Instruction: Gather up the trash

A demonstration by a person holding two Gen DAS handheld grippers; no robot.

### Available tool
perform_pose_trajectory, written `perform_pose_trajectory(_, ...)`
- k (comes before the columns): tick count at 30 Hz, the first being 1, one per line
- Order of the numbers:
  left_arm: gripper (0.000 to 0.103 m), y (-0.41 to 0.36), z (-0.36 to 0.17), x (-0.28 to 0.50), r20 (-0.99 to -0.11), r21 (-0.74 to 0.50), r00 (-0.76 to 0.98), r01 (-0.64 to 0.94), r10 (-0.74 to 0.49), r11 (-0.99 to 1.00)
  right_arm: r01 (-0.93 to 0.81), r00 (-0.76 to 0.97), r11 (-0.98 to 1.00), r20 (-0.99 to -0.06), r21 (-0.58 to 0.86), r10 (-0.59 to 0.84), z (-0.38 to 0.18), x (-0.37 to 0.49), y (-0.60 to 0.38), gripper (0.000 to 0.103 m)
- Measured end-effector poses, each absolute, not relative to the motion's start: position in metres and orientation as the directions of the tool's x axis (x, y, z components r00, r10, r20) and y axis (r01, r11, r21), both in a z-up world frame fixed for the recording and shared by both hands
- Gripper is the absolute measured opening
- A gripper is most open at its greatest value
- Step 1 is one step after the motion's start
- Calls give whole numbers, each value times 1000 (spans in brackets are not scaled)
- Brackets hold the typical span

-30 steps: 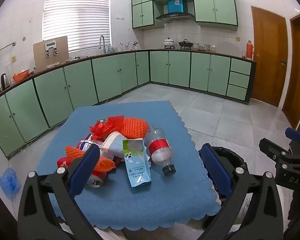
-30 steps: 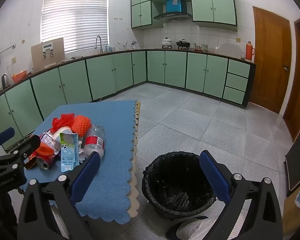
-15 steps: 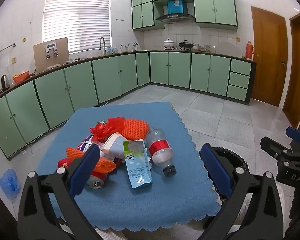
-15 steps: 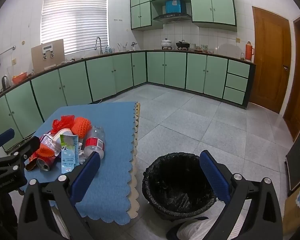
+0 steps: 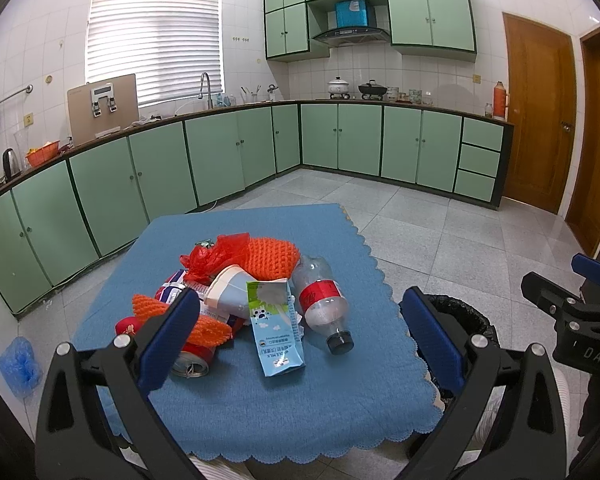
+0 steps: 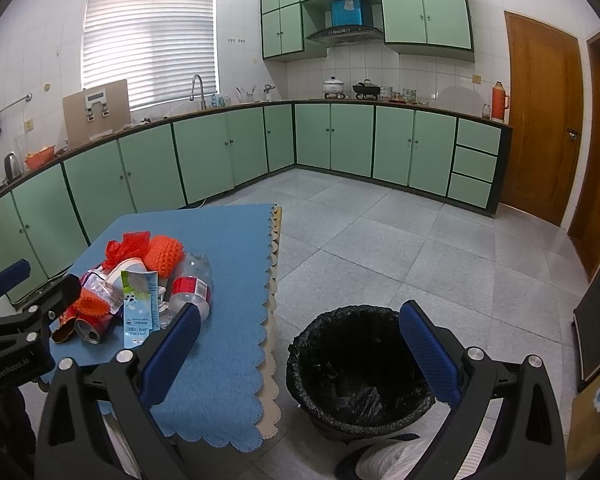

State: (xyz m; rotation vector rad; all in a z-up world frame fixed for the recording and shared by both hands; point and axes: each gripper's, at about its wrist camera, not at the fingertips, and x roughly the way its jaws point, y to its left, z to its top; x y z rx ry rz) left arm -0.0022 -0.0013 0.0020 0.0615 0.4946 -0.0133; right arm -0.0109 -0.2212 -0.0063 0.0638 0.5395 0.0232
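Both grippers wide open, empty. Left gripper point(image 5: 300, 320) faces trash pile; take milk carton point(image 5: 278, 326) first, pinch across width, carry to bin point(image 6: 360, 368).

On the table point(image 5: 260, 400) the milk carton point(image 5: 278, 326) lies left of the bottle point(image 5: 324, 304); the bin point(image 6: 360, 368) stands right of the table.

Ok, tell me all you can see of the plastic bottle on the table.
The plastic bottle is clear, looks empty and somewhat dented, with a red label band around its middle and a dark cap screwed on. It lies on its side on the blue tablecloth, cap toward the camera, at the right edge of the trash pile. Its base lies against the orange foam net; the milk carton lies alongside.
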Motion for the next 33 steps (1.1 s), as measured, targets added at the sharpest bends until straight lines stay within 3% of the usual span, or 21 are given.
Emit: perform_pose_trajectory(33,98,0,2,-1,-474,53,881,26,2,998,-5,861,997,-507,72,41,-6,-11,-221,97)
